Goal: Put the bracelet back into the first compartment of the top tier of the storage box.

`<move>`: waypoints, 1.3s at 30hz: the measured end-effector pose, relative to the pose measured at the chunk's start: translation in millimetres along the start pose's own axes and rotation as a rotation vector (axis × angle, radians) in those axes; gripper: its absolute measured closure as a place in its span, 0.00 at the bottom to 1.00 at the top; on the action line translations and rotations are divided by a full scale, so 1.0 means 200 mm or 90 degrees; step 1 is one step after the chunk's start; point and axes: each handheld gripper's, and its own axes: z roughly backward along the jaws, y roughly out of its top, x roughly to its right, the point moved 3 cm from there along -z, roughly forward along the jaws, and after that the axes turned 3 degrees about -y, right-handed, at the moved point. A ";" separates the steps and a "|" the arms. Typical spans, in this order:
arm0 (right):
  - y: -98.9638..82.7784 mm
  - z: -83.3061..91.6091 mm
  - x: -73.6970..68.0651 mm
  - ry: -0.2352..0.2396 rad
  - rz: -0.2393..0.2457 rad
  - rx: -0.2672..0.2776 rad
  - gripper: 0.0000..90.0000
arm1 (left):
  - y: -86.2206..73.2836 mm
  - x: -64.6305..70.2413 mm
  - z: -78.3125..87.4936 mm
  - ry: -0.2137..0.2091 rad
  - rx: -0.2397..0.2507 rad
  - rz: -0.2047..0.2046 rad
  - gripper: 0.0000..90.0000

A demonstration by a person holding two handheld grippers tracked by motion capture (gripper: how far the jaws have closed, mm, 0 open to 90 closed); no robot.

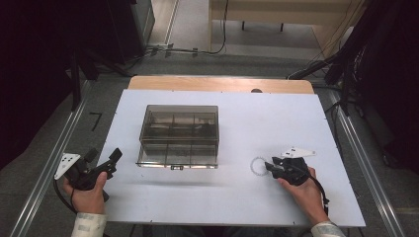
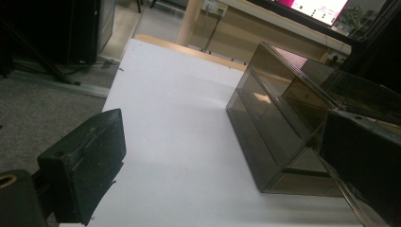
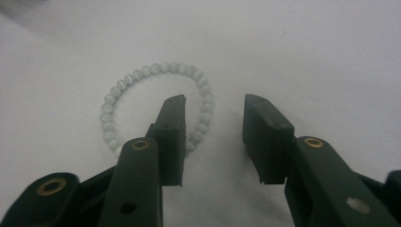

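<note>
While right gripper gapes, bracelet straddled.

- Smoked compartment box: the one tall obstacle, mid-table, left of centre.
- White table: bare, passable right of the box and behind it.
- Bead bracelet: lies flat, near the front edge.
- Front strip between box and left gripper: open.

One smoked clear compartment box on the counter, left of centre; its dividers hard to count. One pale bead bracelet, near right. Two hand-held grippers: left gripper near left, right gripper at the bracelet.
</note>
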 end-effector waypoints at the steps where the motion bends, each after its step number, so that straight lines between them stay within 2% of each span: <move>1: 0.00 0.00 0.00 0.000 0.000 0.000 0.65 | 0.00 0.00 0.00 0.000 0.000 0.000 0.03; 13: 0.00 0.00 -0.02 -0.019 0.012 -0.006 0.80 | 0.00 0.00 0.00 -0.001 -0.001 0.001 0.03; 16: 0.00 0.00 -0.02 -0.024 0.000 -0.008 0.88 | 0.00 0.00 0.00 -0.001 -0.002 0.000 0.03; 20: 0.00 0.00 -0.03 -0.028 0.008 -0.008 0.93 | 0.00 0.00 0.00 -0.002 -0.002 -0.001 0.03; 33: 0.00 0.00 -0.02 -0.023 0.014 0.005 0.94 | 0.00 0.00 0.00 -0.003 -0.001 0.001 0.03; 39: 0.02 0.03 -0.02 -0.012 0.006 0.022 0.94 | 0.00 0.00 0.00 -0.003 0.000 -0.001 0.03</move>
